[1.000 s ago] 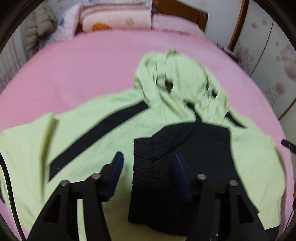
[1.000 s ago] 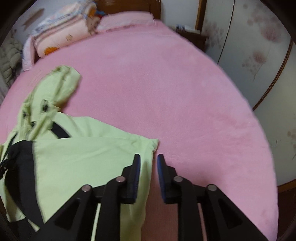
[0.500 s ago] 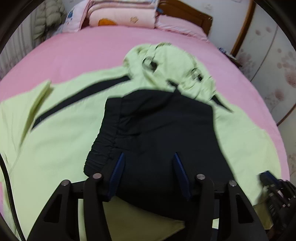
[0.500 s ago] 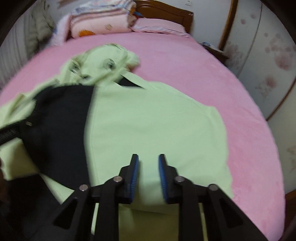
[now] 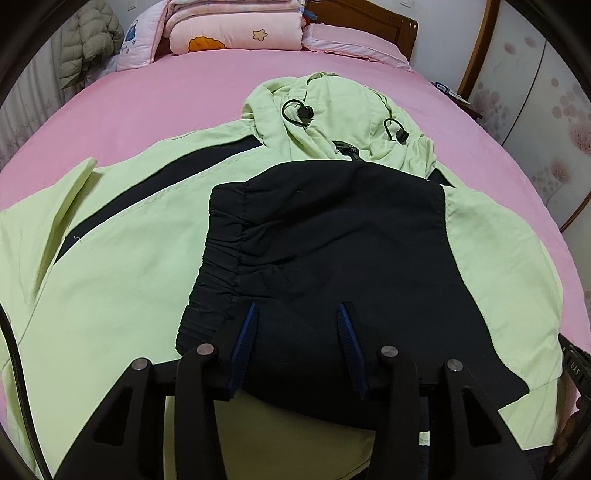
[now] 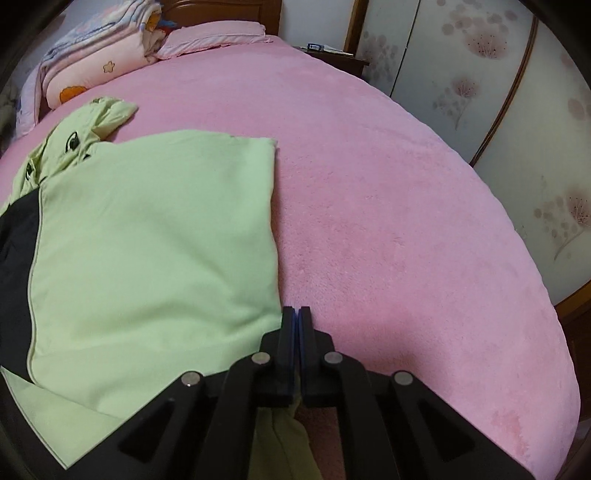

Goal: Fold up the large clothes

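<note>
The left gripper (image 5: 297, 345), its jaws apart and just then narrowing, hung over the black panel (image 5: 332, 258) of a pale green hooded jacket (image 5: 122, 288) spread flat across a pink bed (image 5: 147, 96); whether the pads touched the cloth could not be told. At the jacket's right edge, the right gripper (image 6: 296, 325) had just closed, its 2 blue pads pressed together, with green cloth showing below them but not visibly between the tips. Beyond lay the hood (image 5: 332, 107) with 2 black cord toggles, then folded quilts (image 5: 236, 26) against a wooden headboard (image 5: 369, 18).
</note>
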### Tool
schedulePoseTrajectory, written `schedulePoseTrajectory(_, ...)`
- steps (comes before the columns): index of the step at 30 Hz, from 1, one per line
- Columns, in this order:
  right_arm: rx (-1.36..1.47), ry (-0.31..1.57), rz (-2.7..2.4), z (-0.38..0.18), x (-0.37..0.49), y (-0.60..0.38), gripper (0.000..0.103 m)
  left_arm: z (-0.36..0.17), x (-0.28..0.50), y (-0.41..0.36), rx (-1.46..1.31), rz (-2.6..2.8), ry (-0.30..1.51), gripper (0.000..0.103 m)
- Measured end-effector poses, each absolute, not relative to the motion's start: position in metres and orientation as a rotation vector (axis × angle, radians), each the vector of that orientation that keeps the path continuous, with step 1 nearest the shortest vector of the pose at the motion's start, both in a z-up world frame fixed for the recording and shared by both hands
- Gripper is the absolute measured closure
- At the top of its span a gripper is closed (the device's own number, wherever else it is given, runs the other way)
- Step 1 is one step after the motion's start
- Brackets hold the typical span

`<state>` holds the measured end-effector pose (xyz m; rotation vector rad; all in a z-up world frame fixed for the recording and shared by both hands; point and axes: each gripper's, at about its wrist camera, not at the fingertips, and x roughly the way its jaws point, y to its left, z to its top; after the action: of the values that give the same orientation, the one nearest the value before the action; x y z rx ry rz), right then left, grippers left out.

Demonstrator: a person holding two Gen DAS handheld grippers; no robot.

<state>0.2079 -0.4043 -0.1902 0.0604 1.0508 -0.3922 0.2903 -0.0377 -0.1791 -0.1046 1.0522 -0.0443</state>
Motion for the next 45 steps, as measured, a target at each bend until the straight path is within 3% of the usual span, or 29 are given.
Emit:
schedulePoseTrajectory(7, 0.096, 1.029, -0.385, -0.170, 0.202, -0.396, 0.100, -0.154, 0.280, -0.046, -0.112, -0.053, 1.042, 0.028)
schedulePoseTrajectory(11, 0.158, 0.984, -0.344, -0.139, 0.192, -0.385, 0.100, -0.124, 0.268, -0.053, -0.074, -0.072, 0.997, 0.025)
schedulePoseTrajectory(18, 0.168, 0.910, -0.296, -0.091, 0.164, -0.352, 0.100, -0.062, 0.235, -0.057, -0.056, -0.118, 0.922, 0.012)
schedulePoseTrajectory(27, 0.143, 0.837, -0.230, -0.041, 0.123, -0.314, 0.093, -0.011, 0.190, -0.051, -0.075, -0.151, 0.898, 0.005)
schedulePoseTrajectory(37, 0.091, 0.778, -0.151, -0.005, 0.083, -0.265, 0.073, 0.026, 0.144, -0.008, -0.140, -0.121, 0.852, 0.005)
schedulePoseTrajectory(45, 0.074, 0.739, -0.045, 0.015, 0.075, -0.205, 0.059, 0.052, 0.111, 0.073, -0.130, -0.014, 0.815, 0.005)
